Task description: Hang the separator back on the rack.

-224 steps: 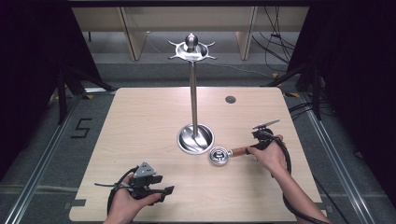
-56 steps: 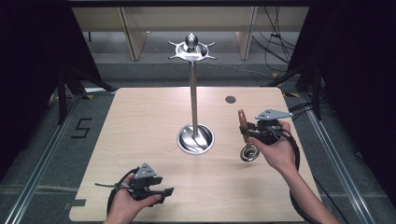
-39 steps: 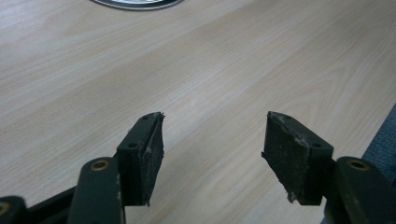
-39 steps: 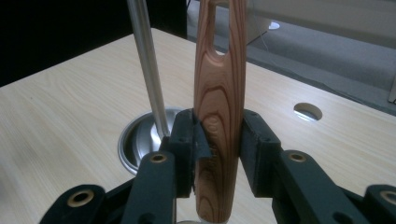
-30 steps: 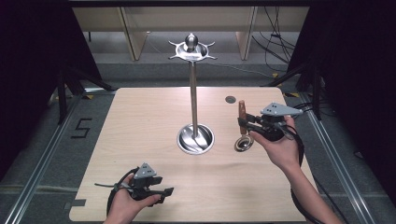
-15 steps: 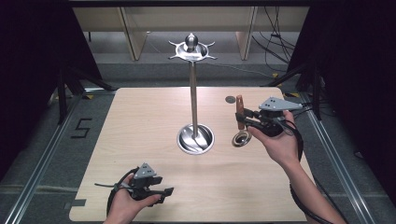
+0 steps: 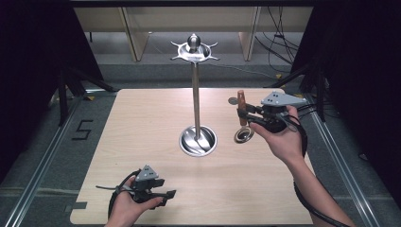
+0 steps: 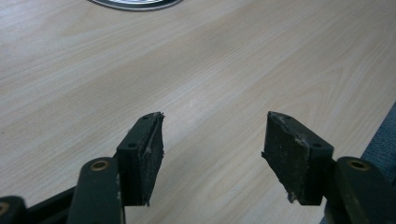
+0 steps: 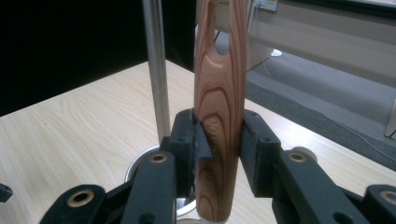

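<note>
Presently the right gripper (image 7: 245,112) is clamped on the wooden handle (image 9: 219,116) of a strainer (image 7: 244,135), jaws pressed to both flanks of the wood about midway along it. The handle stands nearly upright, its slotted end above the jaws and the metal ring hanging below them, lifted off the table (image 7: 142,123). The stand (image 7: 196,94) rises just beyond the jaws on the pole side, hooks (image 7: 194,49) well above the gripper.

Risks noted:
- Grip sits on smooth, tapered wood with the heavier ring below; a jolt could let the handle pivot or slide down through the pads
- The slot must meet a thin hook prong (prong detail too small to judge); a small misalignment would knock it aside and could rock the stand on its base (image 7: 198,140)
- Swinging ring may strike the pole on the approach

Left gripper (image 7: 161,194) rests low on the table near the person, jaws wide apart with nothing between them, so it offers no steadying of the stand
</note>
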Demonstrator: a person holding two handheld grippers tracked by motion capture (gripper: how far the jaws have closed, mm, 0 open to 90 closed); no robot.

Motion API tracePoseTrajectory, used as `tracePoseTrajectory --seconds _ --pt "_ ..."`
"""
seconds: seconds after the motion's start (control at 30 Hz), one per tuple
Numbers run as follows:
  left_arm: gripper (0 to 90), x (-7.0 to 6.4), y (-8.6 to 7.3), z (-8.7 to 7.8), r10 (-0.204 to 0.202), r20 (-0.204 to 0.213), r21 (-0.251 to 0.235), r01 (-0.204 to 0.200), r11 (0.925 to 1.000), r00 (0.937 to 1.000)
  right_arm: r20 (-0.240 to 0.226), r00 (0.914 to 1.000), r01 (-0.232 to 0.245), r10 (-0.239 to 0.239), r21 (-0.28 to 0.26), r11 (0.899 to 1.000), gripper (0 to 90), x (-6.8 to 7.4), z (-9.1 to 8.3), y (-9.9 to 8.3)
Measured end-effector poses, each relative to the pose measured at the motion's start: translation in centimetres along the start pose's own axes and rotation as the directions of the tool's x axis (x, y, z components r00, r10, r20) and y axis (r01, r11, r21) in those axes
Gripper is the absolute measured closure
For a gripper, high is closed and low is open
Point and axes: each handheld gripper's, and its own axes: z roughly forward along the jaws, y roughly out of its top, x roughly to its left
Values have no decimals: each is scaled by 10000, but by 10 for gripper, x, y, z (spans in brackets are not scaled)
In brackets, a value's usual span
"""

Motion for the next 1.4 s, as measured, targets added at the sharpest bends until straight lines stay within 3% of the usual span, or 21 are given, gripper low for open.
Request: tracePoseTrajectory --seconds 0.33,0.47,0.5,0.77,0.83,0.87,0.93,0.97,1.03,1.07,1.2,1.27,1.33,1.4 --pt "368 0 0 0 -56 -37 -71 56 10000 10000 -78 9999 102 -103 -167 9998 692 1 2 9" --pt "368 0 0 0 1 -40 -23 -1 10000 10000 37 9990 440 -439 -227 9988 692 -1 1 13" --pt "368 0 0 0 -7 -20 -46 7 10000 10000 6 9998 190 -190 -193 9996 692 1 1 13" --pt "369 0 0 0 10 -1 -8 -10 10000 10000 45 9988 479 -478 -326 9983 692 -1 0 20" --pt "368 0 0 0 2 81 -15 -2 10000 10000 -41 9993 368 -370 -299 9989 692 0 0 20" --pt "368 -1 0 0 -64 57 -70 65 10000 10000 132 9990 424 -418 -469 9980 692 0 1 22" --pt "369 0 0 0 9 -8 -1 -9 10000 10000 -76 9998 206 -209 -285 9994 692 1 0 23" --pt "368 0 0 0 14 -8 -2 -14 10000 10000 14 9991 418 -418 -268 9988 692 -1 -1 25" --pt "369 0 0 0 -22 -2 -40 22 10000 10000 143 9996 240 -234 -447 9987 692 1 0 25" --pt "368 0 0 0 -20 -1 -48 20 10000 10000 33 9990 440 -439 -289 9986 692 -1 0 27" --pt "368 0 0 0 -16 4 -45 16 10000 10000 -74 9990 442 -445 -296 9986 692 0 0 30" --pt "369 0 0 0 0 91 -31 0 10000 10000 -15 9995 315 -316 -291 9991 692 1 0 32" --pt "368 0 0 0 -16 89 -50 17 10000 10000 171 9987 497 -489 -466 9977 692 1 1 34" --pt "368 0 0 0 -46 60 -74 47 10000 10000 -68 9994 347 -349 -279 9990 692 2 1 35"
